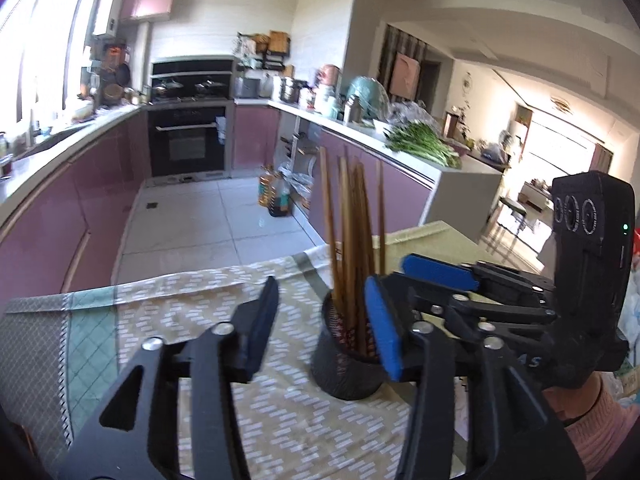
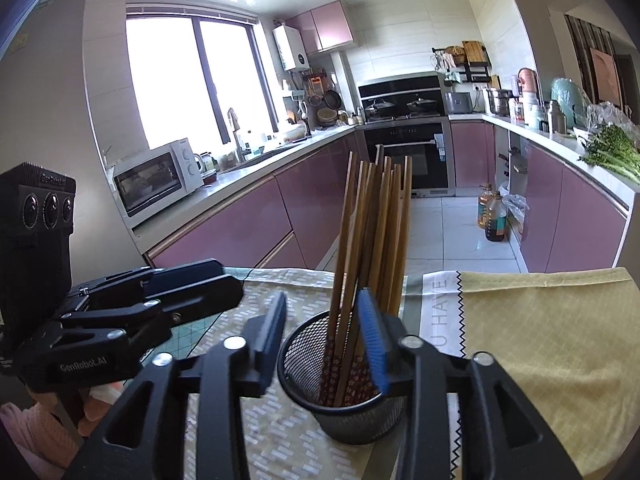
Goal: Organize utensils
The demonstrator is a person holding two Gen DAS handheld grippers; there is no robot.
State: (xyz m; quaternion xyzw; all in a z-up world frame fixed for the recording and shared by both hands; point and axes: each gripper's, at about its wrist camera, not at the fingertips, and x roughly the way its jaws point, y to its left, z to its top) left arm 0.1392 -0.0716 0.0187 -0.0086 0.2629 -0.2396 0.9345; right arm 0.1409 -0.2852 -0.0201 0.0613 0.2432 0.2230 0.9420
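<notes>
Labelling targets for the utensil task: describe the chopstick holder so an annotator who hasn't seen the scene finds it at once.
Start at the patterned cloth covering the table in the foreground, in front of the purple kitchen cabinets. On it stands a black mesh cup, round and open-topped. It is the only container on the cloth, with a bundle of wooden chopsticks standing up out of it.

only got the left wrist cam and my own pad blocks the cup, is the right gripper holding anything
observer: No. The right gripper is open with nothing gripped; the mesh holder stands just ahead of it.
operator: anything in the cup besides chopsticks
observer: Looking down into it from the right wrist view, only chopsticks show, with patterned lower ends.
operator: whats on the table right of the cup
observer: A yellow cloth, with nothing lying on the part that shows.
</notes>
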